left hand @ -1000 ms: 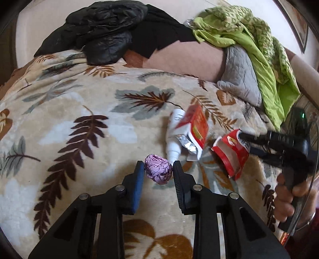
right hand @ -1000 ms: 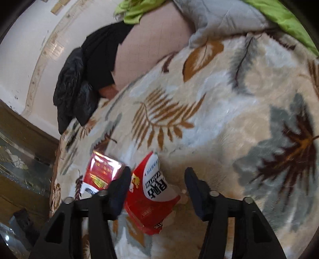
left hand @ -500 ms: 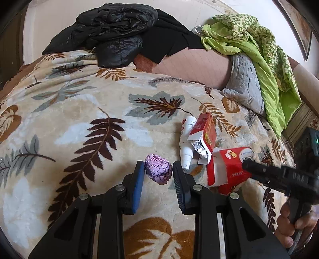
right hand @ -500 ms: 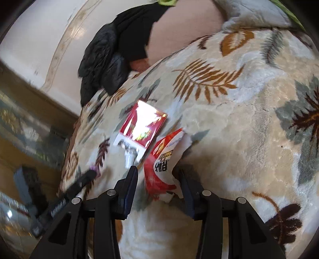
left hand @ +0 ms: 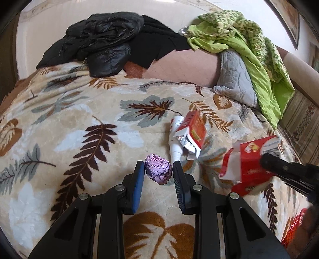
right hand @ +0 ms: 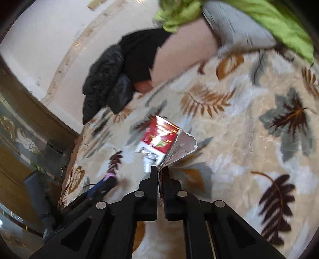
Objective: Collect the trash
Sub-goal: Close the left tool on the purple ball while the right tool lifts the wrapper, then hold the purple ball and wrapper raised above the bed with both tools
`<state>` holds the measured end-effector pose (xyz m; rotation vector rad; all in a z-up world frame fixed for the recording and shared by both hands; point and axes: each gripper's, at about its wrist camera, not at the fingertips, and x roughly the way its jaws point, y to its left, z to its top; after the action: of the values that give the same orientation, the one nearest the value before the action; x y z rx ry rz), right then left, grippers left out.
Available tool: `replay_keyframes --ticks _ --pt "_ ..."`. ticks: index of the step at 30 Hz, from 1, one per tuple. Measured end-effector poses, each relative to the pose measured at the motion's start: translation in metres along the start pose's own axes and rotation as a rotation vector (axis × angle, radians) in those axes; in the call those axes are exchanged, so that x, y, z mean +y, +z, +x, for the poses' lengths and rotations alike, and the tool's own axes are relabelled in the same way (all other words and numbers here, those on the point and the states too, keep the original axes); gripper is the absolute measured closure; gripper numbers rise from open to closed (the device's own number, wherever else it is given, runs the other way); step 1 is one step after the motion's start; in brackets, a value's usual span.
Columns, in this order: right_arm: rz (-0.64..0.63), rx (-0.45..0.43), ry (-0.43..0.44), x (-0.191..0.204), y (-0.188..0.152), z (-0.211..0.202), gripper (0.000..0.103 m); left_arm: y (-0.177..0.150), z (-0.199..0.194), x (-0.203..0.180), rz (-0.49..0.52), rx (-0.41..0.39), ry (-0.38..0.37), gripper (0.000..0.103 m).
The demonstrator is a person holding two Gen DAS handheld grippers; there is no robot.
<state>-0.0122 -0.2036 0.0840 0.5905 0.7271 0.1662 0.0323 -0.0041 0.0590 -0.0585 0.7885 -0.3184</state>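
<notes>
Left gripper (left hand: 159, 169) angled downward, pinching purple foil ball (left hand: 158, 172); right gripper (right hand: 159, 173) clamped on red snack wrapper (left hand: 247, 159).

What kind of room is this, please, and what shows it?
Most likely a bedroom or living room in a home. A plush leaf-patterned blanket covers a bed or sofa, a black jacket and green clothes are piled at its back, and a framed picture hangs on the wall.

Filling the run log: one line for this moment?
left gripper: shut on purple foil ball | right gripper: shut on red snack bag | blanket: red carton, white bottle
</notes>
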Motion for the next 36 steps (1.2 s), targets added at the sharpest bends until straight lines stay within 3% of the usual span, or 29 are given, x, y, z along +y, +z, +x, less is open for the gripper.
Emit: replay_keyframes --ticks 4,8,14,23,36 --pt "-0.068 -0.077 -0.076 0.020 -0.021 -0.021 0.098 -0.003 -0.007 -0.011 0.059 -0.027 0.023 0.075" --pt "-0.152 -0.149 -0.123 0.025 -0.018 -0.027 0.098 -0.007 -0.016 -0.018 0.112 -0.058 0.056 0.075" --pt "-0.097 -0.131 -0.116 0.007 -0.012 -0.023 0.098 -0.012 -0.025 -0.017 0.149 -0.083 0.095 0.075" --pt "-0.164 -0.127 -0.094 0.024 -0.020 -0.021 0.098 -0.013 -0.025 -0.021 0.171 -0.097 0.115 0.075" --pt "-0.166 -0.123 -0.083 0.025 -0.019 -0.021 0.098 -0.016 -0.022 -0.027 0.194 -0.099 0.119 0.075"
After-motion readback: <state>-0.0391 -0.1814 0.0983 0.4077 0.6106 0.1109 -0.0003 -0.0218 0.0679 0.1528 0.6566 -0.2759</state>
